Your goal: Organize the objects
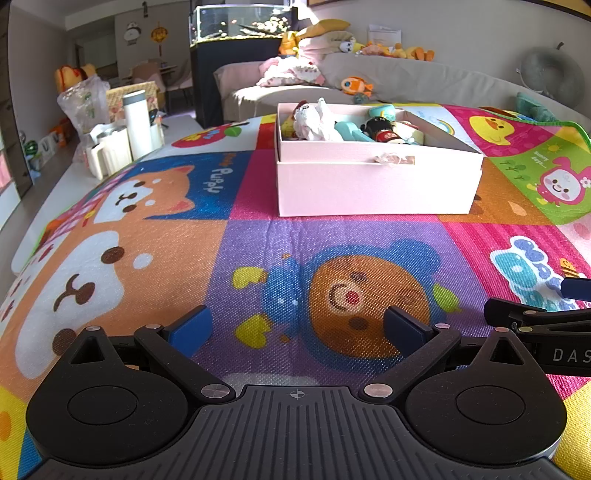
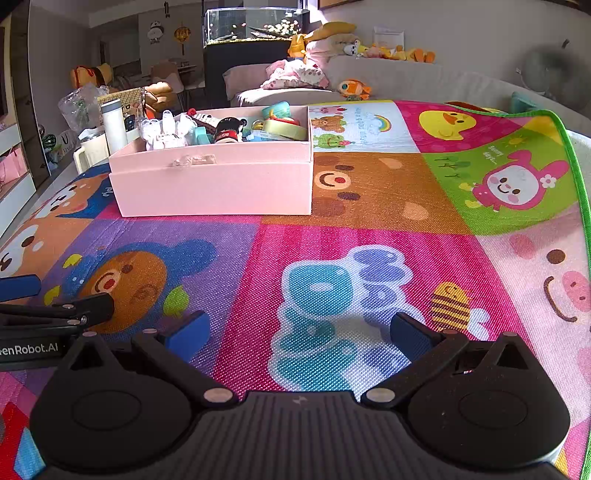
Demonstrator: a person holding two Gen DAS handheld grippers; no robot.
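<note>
A pale pink box [image 1: 373, 184] stands on the colourful cartoon play mat [image 1: 240, 258] ahead of both grippers; it also shows in the right wrist view [image 2: 214, 184]. It holds several small toys: a white plush [image 1: 314, 122], a black and red doll [image 1: 382, 129], teal pieces and a tape roll [image 2: 286, 127]. My left gripper [image 1: 295, 326] is open and empty, low over the mat, well short of the box. My right gripper [image 2: 301, 332] is open and empty, beside the left one. Each gripper's side shows in the other's view.
A white flask [image 1: 136, 123], white mugs and a plastic bag stand off the mat's left edge. A grey sofa [image 1: 406, 77] with plush toys and a fish tank [image 1: 240, 22] lie behind the box. The mat's green edge [image 2: 576, 166] curls up at the right.
</note>
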